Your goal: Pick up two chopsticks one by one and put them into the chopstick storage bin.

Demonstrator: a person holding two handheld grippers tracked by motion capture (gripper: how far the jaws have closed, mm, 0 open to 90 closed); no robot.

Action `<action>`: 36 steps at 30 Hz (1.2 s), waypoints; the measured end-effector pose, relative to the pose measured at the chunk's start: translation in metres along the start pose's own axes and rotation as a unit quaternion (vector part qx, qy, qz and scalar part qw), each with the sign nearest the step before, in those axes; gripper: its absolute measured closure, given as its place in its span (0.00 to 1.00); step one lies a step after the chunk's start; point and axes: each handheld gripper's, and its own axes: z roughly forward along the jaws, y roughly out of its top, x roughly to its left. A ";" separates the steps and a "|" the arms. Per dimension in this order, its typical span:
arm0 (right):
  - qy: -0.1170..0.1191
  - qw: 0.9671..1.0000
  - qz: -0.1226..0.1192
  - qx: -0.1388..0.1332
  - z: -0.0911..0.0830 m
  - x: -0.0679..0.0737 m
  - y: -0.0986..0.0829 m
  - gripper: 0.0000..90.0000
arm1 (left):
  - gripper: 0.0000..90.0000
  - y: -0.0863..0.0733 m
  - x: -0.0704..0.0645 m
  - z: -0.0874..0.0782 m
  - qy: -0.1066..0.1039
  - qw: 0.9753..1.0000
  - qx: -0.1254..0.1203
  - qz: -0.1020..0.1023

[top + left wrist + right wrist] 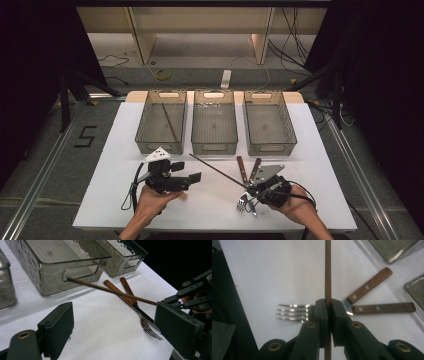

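My right gripper (327, 305) is shut on a thin brown chopstick (327, 270), held near its end just above the table. In the high view the chopstick (215, 170) slants up-left from that gripper (249, 188). Under it lie two wooden-handled pieces of cutlery (248, 169), one a fork with its tines (292, 312) toward the front edge. My left gripper (191, 170) stands open above the table, nothing between its jaws (117, 327), and looks toward the chopstick (110, 291) and fork (147, 327). Another chopstick (170, 122) lies in the left bin (146, 125).
Three clear grey bins stand in a row at the back of the white table (115, 200): left, middle (215, 148) and right (270, 148). Bare white surface lies between my two grippers. Black drapes and floor cables surround the table.
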 end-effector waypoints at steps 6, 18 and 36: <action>-0.010 1.000 0.010 -0.028 -0.002 0.005 0.008 0.95 | 0.18 -0.001 -0.001 0.003 -0.015 1.000 -0.005 -0.023; -0.008 0.999 0.009 -0.048 0.003 0.014 0.017 0.95 | 0.19 0.000 -0.016 0.022 -0.040 0.998 -0.008 -0.037; 0.000 0.997 0.005 -0.073 0.005 0.024 0.026 0.95 | 0.56 0.003 -0.008 0.030 -0.073 0.991 -0.036 -0.103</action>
